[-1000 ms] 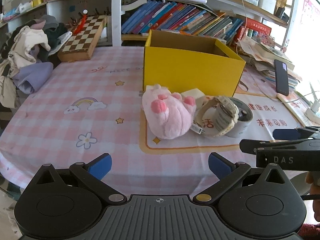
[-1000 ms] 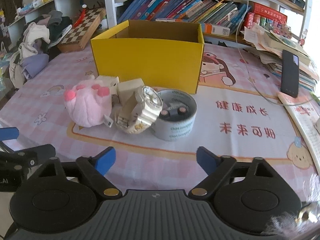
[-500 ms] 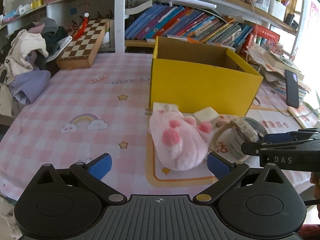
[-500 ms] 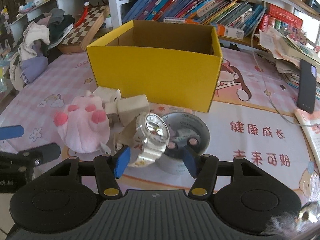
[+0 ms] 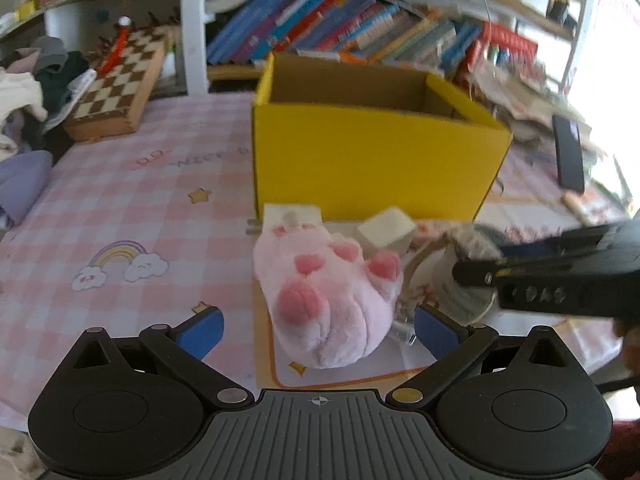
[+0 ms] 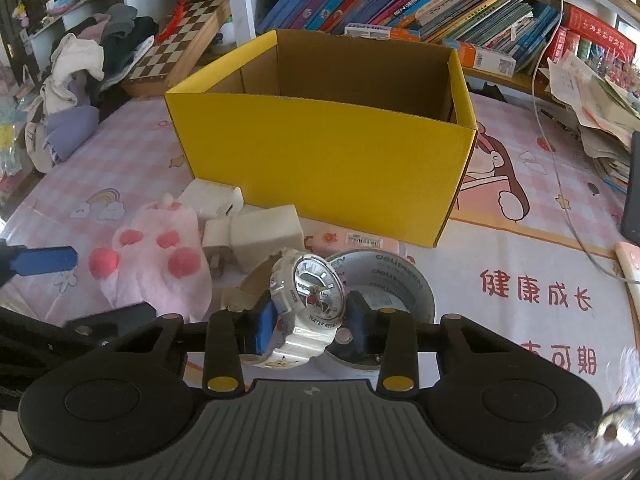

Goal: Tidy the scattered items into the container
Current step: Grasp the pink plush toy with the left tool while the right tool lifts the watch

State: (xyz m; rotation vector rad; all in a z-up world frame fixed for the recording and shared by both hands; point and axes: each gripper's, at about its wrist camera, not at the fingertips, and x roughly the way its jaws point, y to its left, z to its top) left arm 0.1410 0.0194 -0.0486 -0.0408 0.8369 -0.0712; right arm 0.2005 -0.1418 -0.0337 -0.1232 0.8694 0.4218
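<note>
Gripping the white watch [image 6: 308,304]: right hand-held gripper [image 6: 312,322].

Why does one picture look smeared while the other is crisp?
Left wrist view: motion blur smears the bookshelf and the right gripper; window glare whitens the right edge. Right wrist view: sharp enough to read the white watch dial; fisheye bends the yellow box.

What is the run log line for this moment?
right gripper: shut on watch | left gripper: open around plush | box: nothing visible inside
</note>
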